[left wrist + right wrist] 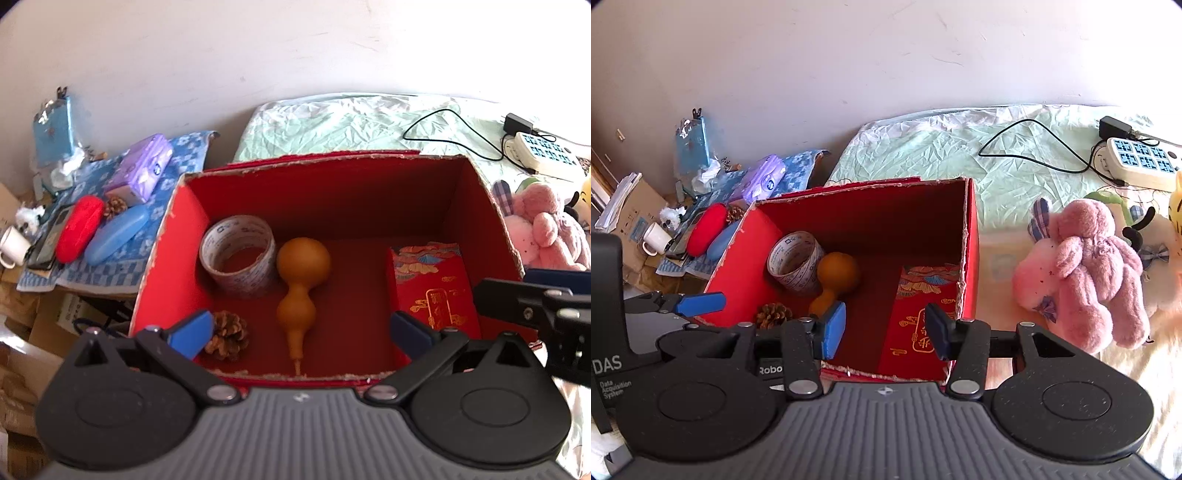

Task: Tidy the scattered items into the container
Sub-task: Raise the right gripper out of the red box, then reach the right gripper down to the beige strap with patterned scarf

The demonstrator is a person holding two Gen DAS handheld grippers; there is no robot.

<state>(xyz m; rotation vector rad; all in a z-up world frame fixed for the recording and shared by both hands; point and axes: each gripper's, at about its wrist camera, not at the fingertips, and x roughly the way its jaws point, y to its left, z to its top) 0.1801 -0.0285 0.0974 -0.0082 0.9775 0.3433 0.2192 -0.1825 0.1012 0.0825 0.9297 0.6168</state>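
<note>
Container: a red cardboard box [166, 266], open at the top, sits on the bed directly in front of you.
Already inside: a roll of tape [238, 256] standing on its rim at back left; a pine cone [226, 335] at front left; a red envelope packet [434, 291] lying flat along the right wall.
Gourd: an orange gourd [301, 286] lies on the box floor near the middle, just beside the tape. Its long axis runs front to back, big bulb toward the far wall, thin stem pointing at you.
Left gripper [301, 330]: spread wide, holding nothing, poised over the box's near rim.
Right gripper [884, 330]: partly open, empty, above the near right corner of the box.
Step in hand: both grippers look free, between placements.
Next move: probably fetching something outside, such as the pink plush rabbit [1086, 273] on the bed right of the box; soft, so close well around its body.
</note>
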